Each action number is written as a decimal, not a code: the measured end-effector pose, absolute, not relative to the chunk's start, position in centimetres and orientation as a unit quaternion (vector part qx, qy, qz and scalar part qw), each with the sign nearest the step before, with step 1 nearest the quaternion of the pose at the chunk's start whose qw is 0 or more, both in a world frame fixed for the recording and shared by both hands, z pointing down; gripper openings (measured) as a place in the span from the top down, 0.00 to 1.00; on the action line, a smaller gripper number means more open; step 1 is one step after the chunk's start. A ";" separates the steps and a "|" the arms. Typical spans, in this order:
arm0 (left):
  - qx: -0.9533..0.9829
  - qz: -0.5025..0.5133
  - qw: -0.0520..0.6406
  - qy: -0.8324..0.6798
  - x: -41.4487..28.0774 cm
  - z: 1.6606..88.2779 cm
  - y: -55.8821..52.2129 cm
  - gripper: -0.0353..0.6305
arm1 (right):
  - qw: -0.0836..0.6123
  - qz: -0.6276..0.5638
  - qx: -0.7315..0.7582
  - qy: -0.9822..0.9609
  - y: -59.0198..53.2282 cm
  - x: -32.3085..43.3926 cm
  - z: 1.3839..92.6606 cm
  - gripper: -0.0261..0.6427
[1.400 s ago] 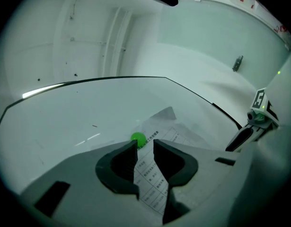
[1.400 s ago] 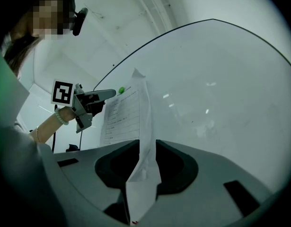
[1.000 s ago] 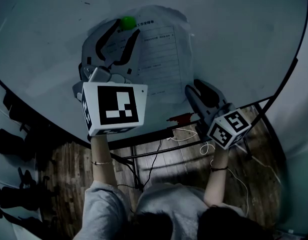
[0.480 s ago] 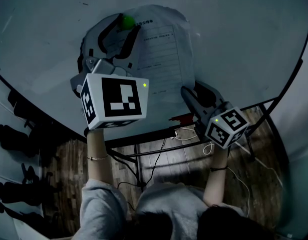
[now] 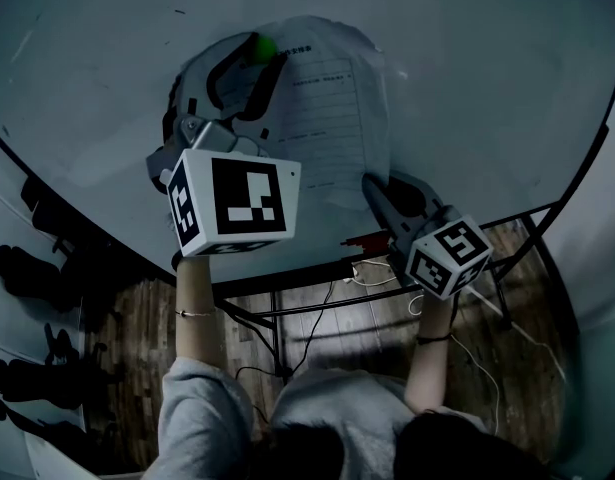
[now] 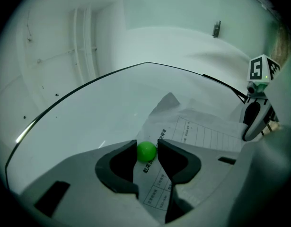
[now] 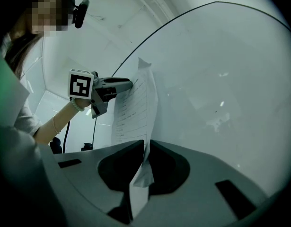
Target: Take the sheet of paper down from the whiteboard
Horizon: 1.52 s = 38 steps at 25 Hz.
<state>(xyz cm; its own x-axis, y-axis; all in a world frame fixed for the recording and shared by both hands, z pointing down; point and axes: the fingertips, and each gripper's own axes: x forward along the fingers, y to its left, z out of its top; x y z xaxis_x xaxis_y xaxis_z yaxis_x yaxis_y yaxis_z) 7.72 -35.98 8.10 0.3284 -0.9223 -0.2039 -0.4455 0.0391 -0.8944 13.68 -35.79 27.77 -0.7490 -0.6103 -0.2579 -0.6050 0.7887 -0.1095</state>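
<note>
A printed sheet of paper [image 5: 327, 108] hangs on the whiteboard [image 5: 467, 88], held at its top left corner by a green magnet [image 5: 263, 47]. My left gripper [image 5: 252, 63] reaches up to that corner. In the left gripper view its tips sit against both sides of the magnet [image 6: 146, 152], over the paper [image 6: 202, 131]. My right gripper [image 5: 372, 183] is at the sheet's lower right corner. Its jaws [image 7: 145, 143] are closing, and the crumpled paper corner [image 7: 141, 174] is pinched between them.
The whiteboard's dark rim [image 5: 287, 273] and marker ledge, with a small red object [image 5: 359, 236] on it, run just below both grippers. Under the board are the stand's legs, loose cables [image 5: 377, 273] and a wooden floor.
The right gripper's jaws have closed from wide open onto the paper's lower right corner. The left gripper has rolled slightly and its tips now sit on either side of the magnet.
</note>
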 end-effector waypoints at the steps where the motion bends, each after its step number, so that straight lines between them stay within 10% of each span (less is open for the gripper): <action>1: -0.650 -0.241 0.492 0.526 7.7 8.1 -36.0 0.73 | 0.140 -0.008 -0.326 0.935 -35.8 13.7 27.8 0.92; 38: -0.651 -0.225 0.492 0.532 7.0 7.6 -36.1 0.75 | 0.174 -0.089 -0.318 0.927 -35.8 14.3 27.6 0.96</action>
<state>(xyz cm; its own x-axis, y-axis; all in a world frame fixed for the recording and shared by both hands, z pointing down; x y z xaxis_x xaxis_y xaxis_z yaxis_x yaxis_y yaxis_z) 7.02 -36.08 7.62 0.3316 -0.9147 -0.2310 -0.4715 0.0513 -0.8804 14.30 -35.79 27.64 -0.7363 -0.6219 -0.2668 -0.5596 0.7812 -0.2767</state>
